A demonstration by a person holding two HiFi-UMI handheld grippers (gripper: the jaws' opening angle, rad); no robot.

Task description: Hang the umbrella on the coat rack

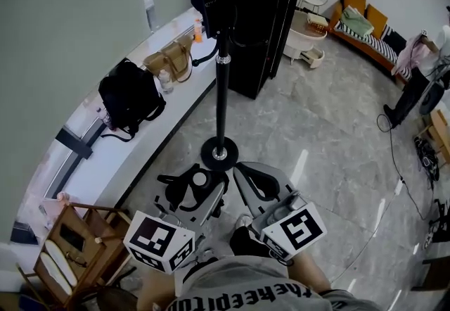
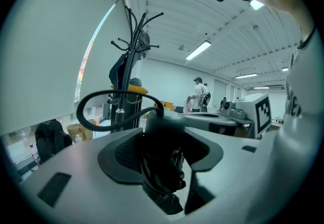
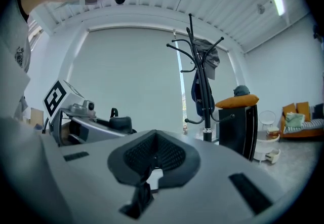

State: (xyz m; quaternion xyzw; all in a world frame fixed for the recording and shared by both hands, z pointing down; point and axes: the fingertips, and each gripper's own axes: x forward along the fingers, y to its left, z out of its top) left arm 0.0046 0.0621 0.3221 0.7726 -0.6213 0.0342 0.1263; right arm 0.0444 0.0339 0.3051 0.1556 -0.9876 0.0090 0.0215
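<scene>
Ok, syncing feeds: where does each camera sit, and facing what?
Head view: on the person's head, steeply down at the coat rack; left gripper, right gripper, shirt show.
Left gripper view: on the left gripper, shut on the umbrella, facing the rack; shirt at right.
Right gripper view: on the right gripper, shut, facing the rack; shirt at left.
All share the rack.

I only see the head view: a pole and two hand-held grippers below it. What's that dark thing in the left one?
Observer: The left gripper view shows the left hand-held gripper shut on a folded black umbrella, with a strap loop at its handle.
Operator: Where would that loop go?
Observer: The right gripper view shows curved hooks atop the coat rack; some look bare.
Operator: And the other one?
Observer: The right hand-held gripper is shut, empty.
</scene>
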